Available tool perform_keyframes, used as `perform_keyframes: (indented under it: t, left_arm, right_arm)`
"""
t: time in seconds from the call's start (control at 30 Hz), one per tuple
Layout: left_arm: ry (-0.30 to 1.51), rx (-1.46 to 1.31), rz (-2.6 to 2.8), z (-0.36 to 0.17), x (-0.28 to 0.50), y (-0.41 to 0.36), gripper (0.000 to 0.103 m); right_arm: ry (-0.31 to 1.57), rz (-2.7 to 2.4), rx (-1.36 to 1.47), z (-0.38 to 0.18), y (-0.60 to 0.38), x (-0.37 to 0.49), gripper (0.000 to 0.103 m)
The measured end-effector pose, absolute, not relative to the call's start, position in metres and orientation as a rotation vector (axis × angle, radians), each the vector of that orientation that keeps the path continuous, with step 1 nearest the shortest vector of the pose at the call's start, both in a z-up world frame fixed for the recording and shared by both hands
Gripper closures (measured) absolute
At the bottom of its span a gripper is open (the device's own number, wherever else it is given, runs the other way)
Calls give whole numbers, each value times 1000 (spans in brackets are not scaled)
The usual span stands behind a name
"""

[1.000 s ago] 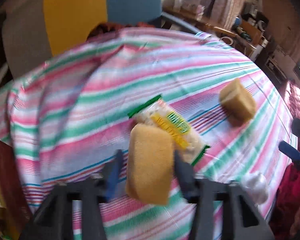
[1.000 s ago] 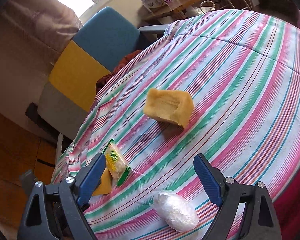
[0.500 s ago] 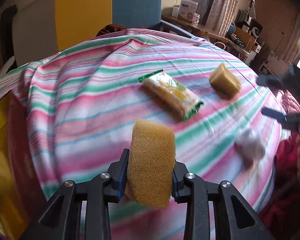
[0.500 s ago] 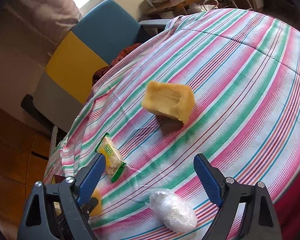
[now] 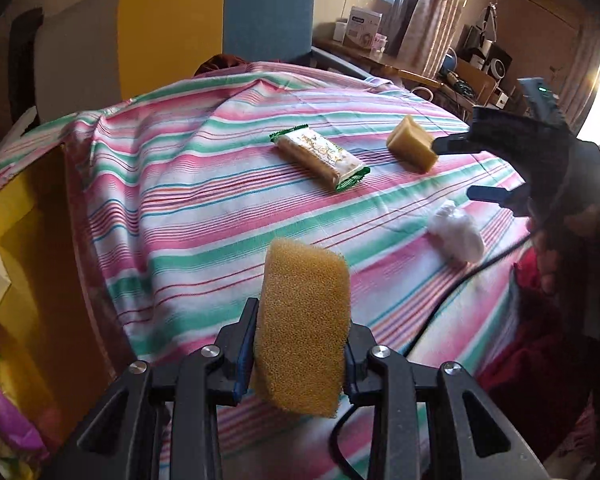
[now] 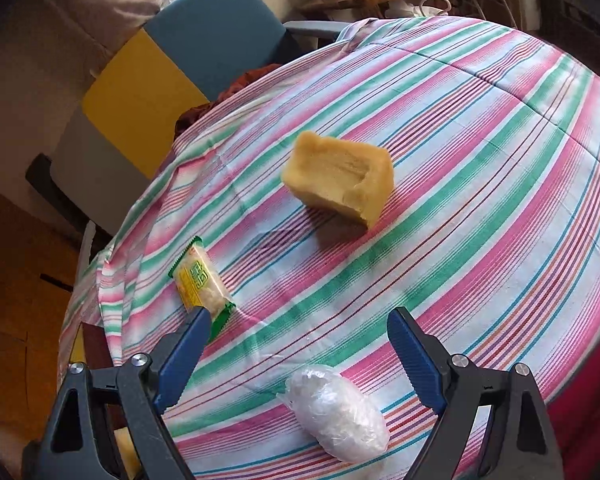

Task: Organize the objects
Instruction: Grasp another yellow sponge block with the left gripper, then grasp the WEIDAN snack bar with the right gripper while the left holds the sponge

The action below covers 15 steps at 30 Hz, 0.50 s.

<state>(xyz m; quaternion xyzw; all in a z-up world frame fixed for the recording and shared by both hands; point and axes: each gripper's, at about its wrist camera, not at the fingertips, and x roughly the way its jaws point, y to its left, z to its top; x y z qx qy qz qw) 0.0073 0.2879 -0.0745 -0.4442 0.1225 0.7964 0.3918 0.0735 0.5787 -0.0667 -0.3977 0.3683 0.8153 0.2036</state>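
Sponge (image 5: 302, 328) clamped upright in L gripper (image 5: 298, 354) above striped cloth (image 5: 204, 216); R gripper (image 6: 296, 334) jaws wide apart, empty, over white wrapped bundle (image 6: 338, 412), w/ snack packet (image 6: 200, 280) & yellow block (image 6: 338, 178) beyond.

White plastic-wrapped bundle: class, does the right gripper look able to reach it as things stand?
Probably yes. The right gripper is open and empty, and the white plastic-wrapped bundle lies on the striped cloth just beneath its fingers, with nothing between them.

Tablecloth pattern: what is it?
The tablecloth has pink, green and white stripes with thin blue and red lines; clearest in the right wrist view.
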Motion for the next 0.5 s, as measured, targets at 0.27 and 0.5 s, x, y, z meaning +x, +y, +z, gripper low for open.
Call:
perform_keyframes:
  t: [0.27,0.5]
  left_arm:
    - [307,-1091,2054,-63,21,269,69]
    - [302,-1022,2120,-39,30,254,69]
  right_arm:
    - [932,2269,-1194,-72,570,65,13]
    - [871,2259,-1243,-76,565,61,13]
